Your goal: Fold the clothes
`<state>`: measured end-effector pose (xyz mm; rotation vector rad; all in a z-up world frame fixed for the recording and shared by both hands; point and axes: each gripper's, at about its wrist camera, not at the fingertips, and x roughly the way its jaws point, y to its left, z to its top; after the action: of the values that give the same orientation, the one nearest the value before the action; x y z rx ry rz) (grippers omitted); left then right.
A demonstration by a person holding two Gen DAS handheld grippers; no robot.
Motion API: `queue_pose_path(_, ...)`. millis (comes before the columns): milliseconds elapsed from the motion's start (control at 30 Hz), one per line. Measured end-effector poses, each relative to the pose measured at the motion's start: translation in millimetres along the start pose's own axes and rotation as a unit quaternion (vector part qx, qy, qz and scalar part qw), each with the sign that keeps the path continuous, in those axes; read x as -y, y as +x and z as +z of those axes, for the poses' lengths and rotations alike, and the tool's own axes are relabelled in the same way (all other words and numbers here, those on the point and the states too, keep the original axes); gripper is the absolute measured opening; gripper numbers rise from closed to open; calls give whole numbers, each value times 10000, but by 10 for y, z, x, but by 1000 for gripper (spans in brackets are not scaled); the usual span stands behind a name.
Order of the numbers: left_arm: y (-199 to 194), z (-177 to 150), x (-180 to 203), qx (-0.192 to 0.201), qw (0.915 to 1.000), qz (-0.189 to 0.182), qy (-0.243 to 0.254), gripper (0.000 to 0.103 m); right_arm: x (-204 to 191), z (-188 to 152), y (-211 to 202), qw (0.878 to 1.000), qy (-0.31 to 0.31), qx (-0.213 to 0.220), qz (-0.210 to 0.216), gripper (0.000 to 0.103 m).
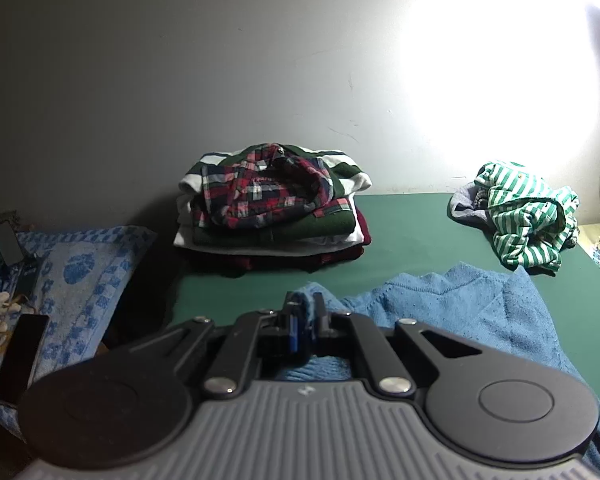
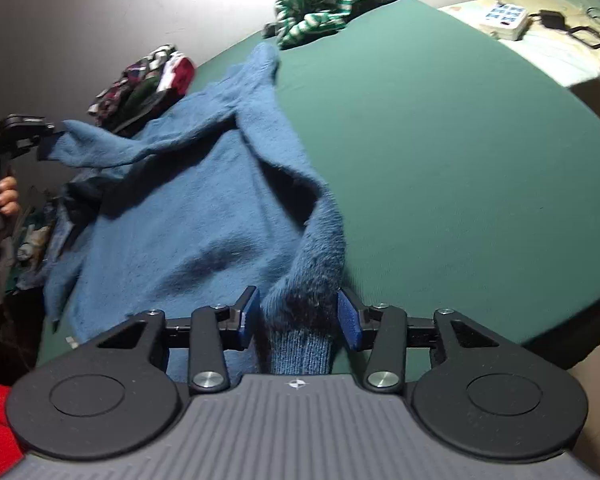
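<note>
Blue knitted sweater (image 2: 188,216) lies spread across the centre and left of the right wrist view, on a green surface (image 2: 440,160); in the left wrist view it fills the lower right. Its two sleeves are lifted. One sleeve runs to the left edge of the right wrist view, where the left gripper (image 2: 46,142) has its fingers clamped together on the cuff. The other sleeve hangs down to the bottom centre of that view, its ribbed cuff sitting between the fingers of the right gripper (image 2: 298,318), which stand apart on either side without pressing it. A person's hand (image 2: 4,196) grips the left tool's handle at the far left, holding it raised and level, pointing inward toward the garment; the right tool is held low, pointing along the sleeve toward the top of the frame. Judging by this, a sleeve fold is in hand, though whether the right fingers are about to close or have just let go cannot be settled. To fold well, the held sleeve should be drawn taut and laid flat across the body, without dragging the torso out of square. Beyond, a stack of folded clothes (image 1: 272,212) sits in the middle of the left wrist view, and a crumpled green striped garment (image 1: 528,216) lies at its right. A white power strip (image 2: 504,18) sits at the upper right of the right wrist view.
</note>
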<state>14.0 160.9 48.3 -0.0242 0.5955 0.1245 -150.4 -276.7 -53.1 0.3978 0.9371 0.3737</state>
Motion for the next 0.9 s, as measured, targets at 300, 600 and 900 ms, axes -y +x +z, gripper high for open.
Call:
queue_pose_path(300,24,1,36,-13,9999,40,124,5,-59,-139,-98,9966,-629,-337,-417,7)
queue_pose_path(600,27,45,24,3,10000,10,79,5,-119,-145,-369,9858,-973,-200,-1357,0)
queue_pose_path(900,89,-34,-2,-172,9998,63,-2,5,20,-175,-281,9949,-81,46,-1008,44)
